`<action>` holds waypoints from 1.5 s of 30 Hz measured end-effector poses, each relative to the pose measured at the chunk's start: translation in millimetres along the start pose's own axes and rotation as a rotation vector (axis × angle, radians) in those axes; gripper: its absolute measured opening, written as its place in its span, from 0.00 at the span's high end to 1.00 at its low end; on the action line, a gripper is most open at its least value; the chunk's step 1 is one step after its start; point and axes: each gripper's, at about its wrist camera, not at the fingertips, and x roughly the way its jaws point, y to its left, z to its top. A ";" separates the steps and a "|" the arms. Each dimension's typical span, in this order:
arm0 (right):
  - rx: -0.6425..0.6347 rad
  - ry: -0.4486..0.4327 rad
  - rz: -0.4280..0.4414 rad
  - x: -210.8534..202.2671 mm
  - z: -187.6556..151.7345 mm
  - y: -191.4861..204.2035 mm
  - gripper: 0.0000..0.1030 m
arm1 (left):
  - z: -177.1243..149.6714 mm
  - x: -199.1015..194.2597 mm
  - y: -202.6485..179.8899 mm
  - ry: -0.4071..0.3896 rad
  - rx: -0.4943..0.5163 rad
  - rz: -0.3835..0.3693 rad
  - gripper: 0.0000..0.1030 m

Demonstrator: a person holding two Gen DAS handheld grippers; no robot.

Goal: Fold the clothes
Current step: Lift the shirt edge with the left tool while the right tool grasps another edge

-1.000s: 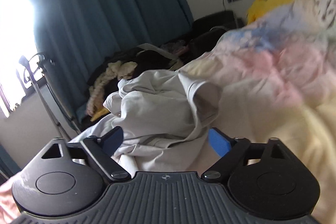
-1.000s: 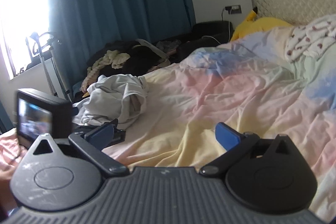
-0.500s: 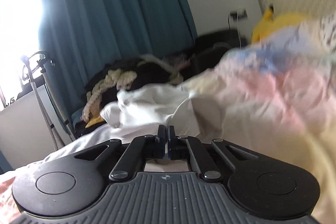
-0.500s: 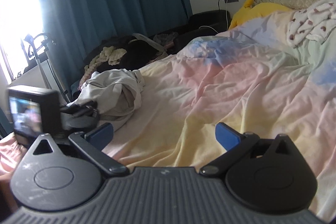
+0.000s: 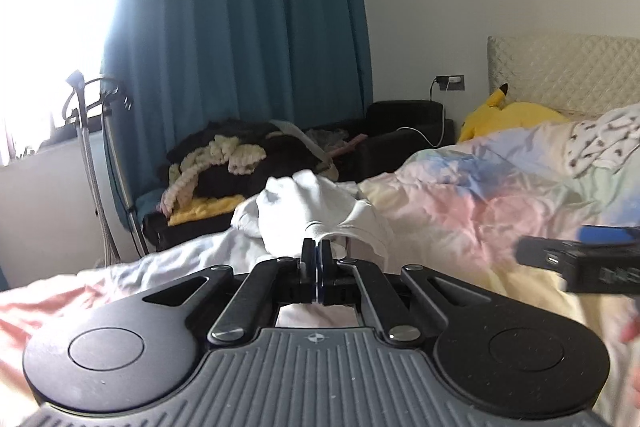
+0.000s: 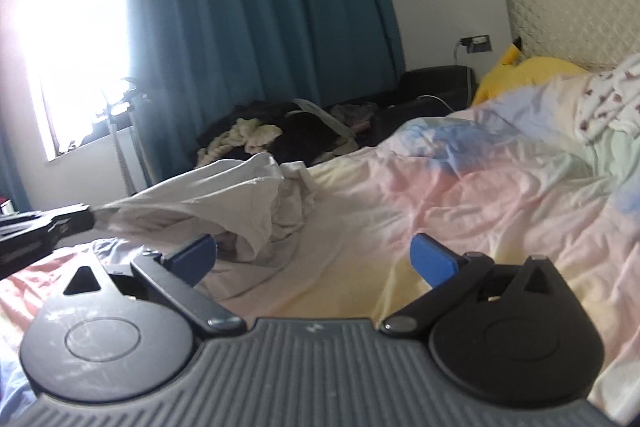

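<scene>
A crumpled white garment (image 5: 308, 211) lies near the left edge of the bed. My left gripper (image 5: 317, 255) is shut on an edge of it, and the cloth stretches up from the heap to the jaws. In the right wrist view the same white garment (image 6: 224, 203) is pulled taut toward the left gripper (image 6: 86, 221), which enters from the left. My right gripper (image 6: 316, 253) stands open just above the sheet, its left pad close beside the garment's folds and nothing between its blue pads. The right gripper's tip (image 5: 576, 259) shows at the right of the left wrist view.
The bed has a pastel pink, yellow and blue sheet (image 6: 460, 195). A patterned white cloth (image 6: 608, 103) and a yellow plush toy (image 5: 516, 117) lie near the quilted headboard (image 5: 560, 67). Dark clothes are heaped on a chair (image 5: 248, 163) by the teal curtain (image 5: 240, 27). A metal stand (image 5: 92, 147) stands at the window.
My left gripper closed on the white garment's edge and lifted it up and back, pulling the cloth taut. The right gripper stayed open and hardly moved.
</scene>
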 end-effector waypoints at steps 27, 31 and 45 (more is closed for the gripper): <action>0.036 0.115 0.055 17.0 -14.3 10.7 0.00 | -73.5 75.9 3.2 0.215 -0.056 0.007 0.33; 0.058 0.123 0.062 20.4 -15.5 7.2 0.00 | -77.0 95.9 4.6 0.224 -0.112 0.019 0.70; 0.004 0.106 0.083 20.7 -18.8 14.8 0.00 | -38.3 -5.3 26.5 0.166 -0.216 -0.067 0.96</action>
